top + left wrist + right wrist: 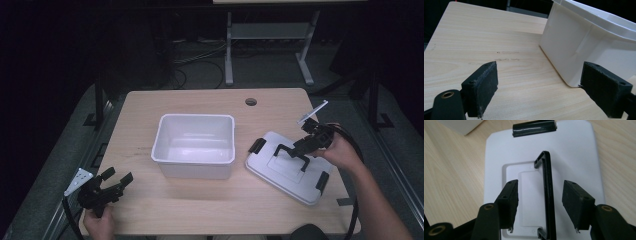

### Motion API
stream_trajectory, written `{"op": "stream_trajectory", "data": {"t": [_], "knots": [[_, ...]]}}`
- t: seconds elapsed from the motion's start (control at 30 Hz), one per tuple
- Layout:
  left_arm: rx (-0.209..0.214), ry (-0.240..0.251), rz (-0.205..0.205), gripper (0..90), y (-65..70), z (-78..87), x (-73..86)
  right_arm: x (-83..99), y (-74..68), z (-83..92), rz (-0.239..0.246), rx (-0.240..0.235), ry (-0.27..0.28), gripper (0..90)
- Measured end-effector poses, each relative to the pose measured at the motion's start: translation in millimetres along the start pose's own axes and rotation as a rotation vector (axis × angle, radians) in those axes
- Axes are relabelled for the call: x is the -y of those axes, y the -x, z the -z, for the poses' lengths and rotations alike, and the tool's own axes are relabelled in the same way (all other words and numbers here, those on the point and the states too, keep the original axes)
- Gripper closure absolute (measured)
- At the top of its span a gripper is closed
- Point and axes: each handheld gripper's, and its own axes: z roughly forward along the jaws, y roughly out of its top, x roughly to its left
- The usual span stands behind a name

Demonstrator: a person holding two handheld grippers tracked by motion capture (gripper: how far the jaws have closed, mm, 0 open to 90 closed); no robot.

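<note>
High view: the lid [288,167] lies flat near the table's [150,210] right edge, beside the open box [195,146]. Right gripper [540,203] straddles its handle [547,192], jaws apart, not yet gripping; left gripper [116,181] idles, jaws apart. Lifting and closing remain.

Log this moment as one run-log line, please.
right gripper: open, jaws astride black handle of lid, no pad contact | left gripper: open, beside white bin | table
</note>
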Motion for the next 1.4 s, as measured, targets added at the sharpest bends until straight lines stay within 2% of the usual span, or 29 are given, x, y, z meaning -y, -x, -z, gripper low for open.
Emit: {"op": "stream_trajectory", "data": {"t": [0.37,0.8,1.13,1.4], "knots": [[0.002,-0.005,0.002,13.7,-0.1,-0.7,0.5,6.5,7.7,-9.9,-0.015,0.010,-0.011,50.4],[0.000,-0.008,-0.002,13.7,0.8,-1.3,0.6,9.2,7.3,-18.4,-0.010,0.004,-0.024,65.5],[-0.001,-0.004,0.002,13.7,-0.7,0.3,0.4,8.2,5.1,-20.2,0.005,0.004,-0.037,80.6],[0.000,-0.005,0.000,13.7,0.4,-0.4,0.6,7.8,1.0,-19.6,0.023,-0.003,-0.040,83.3]]}}
